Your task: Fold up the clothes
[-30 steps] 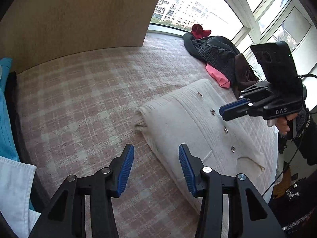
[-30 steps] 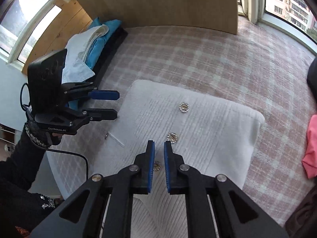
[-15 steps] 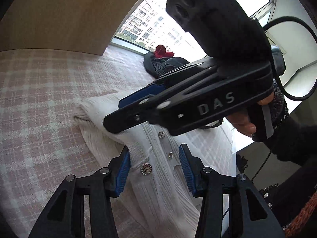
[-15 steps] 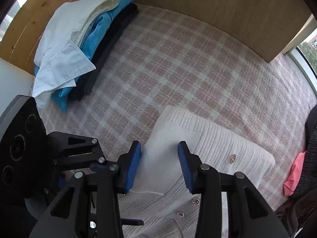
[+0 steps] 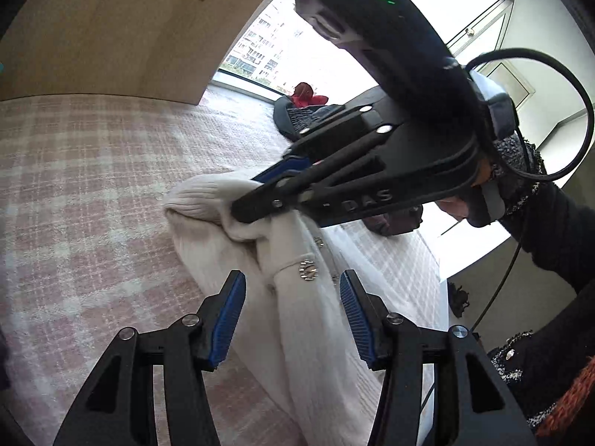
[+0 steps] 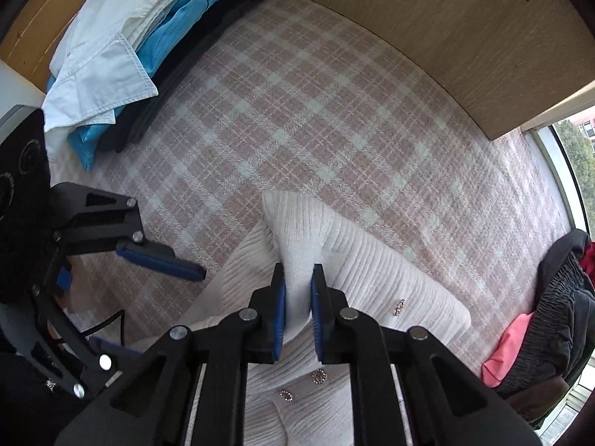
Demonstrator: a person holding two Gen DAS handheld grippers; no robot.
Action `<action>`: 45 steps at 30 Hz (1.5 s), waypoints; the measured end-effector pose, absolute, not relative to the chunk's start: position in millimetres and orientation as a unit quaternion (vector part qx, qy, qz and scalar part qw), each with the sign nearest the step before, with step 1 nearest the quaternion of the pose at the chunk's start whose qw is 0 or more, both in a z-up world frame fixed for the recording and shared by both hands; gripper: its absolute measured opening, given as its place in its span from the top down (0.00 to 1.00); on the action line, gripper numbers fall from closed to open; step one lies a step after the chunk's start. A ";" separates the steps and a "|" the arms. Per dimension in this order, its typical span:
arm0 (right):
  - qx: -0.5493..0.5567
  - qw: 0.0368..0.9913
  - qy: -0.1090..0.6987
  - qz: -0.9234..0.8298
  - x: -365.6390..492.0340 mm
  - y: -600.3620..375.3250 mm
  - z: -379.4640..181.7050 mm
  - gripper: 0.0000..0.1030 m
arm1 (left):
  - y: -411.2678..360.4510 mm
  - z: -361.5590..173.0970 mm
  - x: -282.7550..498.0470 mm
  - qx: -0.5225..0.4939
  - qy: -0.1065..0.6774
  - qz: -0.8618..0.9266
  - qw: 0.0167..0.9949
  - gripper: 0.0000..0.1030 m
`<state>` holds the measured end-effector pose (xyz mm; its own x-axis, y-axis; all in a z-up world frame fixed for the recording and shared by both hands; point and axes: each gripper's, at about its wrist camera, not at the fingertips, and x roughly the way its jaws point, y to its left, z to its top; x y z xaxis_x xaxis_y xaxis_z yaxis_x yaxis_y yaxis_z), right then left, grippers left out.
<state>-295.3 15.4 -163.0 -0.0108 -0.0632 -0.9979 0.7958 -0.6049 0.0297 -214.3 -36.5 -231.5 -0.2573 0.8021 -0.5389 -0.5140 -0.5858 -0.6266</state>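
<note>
Since half a second ago the right hand-held gripper [image 6: 298, 299] has gone from spread to pinched on a fold of the cream cardigan [image 6: 372, 271], lifting a corner of it into a peak. In the left wrist view the right hand-held gripper [image 5: 256, 197] also sits nearer and lower than before, its tips in the knit.

Left hand-held gripper [image 5: 292, 316]: jaws spread wide, one blue pad either side of the cardigan's [image 5: 305, 316] button band, not touching it. Seen from the right wrist, the left hand-held gripper [image 6: 163, 264] is just left of the pinched fold, open, over the bed cover.

Cardigan: cream, ribbed knit, folded into a thick bundle, lying on the pink-and-white plaid bed cover [image 6: 297, 111] directly under and ahead of both hand-held grippers. Sparkly round buttons: three in the right wrist view, one clear in the left wrist view.

Far left of the right hand-held gripper: one stack of folded clothes [image 6: 122, 48], white on top, blue under it, dark at the bottom. Far right: one loose heap of clothes [image 6: 546, 319], black, pink, red. Wooden headboard [image 6: 446, 29] beyond.
</note>
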 end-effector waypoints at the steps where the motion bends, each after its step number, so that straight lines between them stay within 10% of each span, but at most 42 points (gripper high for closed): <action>1: 0.620 0.333 0.291 -0.648 -296.0 17.3 -161.8 0.89 | -39.1 -231.8 -219.9 -0.440 -0.159 0.777 0.422 0.52; 17: 0.644 0.354 0.213 -0.643 -305.8 46.2 -154.9 0.89 | -26.9 -249.6 -263.4 -0.451 -0.115 0.777 0.424 0.40; 23: 0.655 0.405 0.091 -0.631 -310.8 64.4 -136.5 0.69 | -49.9 -243.9 -230.3 -0.482 -0.129 0.762 0.413 0.39; 35: 0.585 0.357 0.218 -0.695 -254.4 69.7 -183.9 0.66 | -4.2 -246.1 -129.3 -0.551 -0.162 0.680 0.456 0.53; 45: 0.587 0.341 0.047 -0.733 -246.8 191.8 -138.0 0.66 | -42.6 -203.2 -131.4 -0.538 -0.106 0.750 0.370 0.50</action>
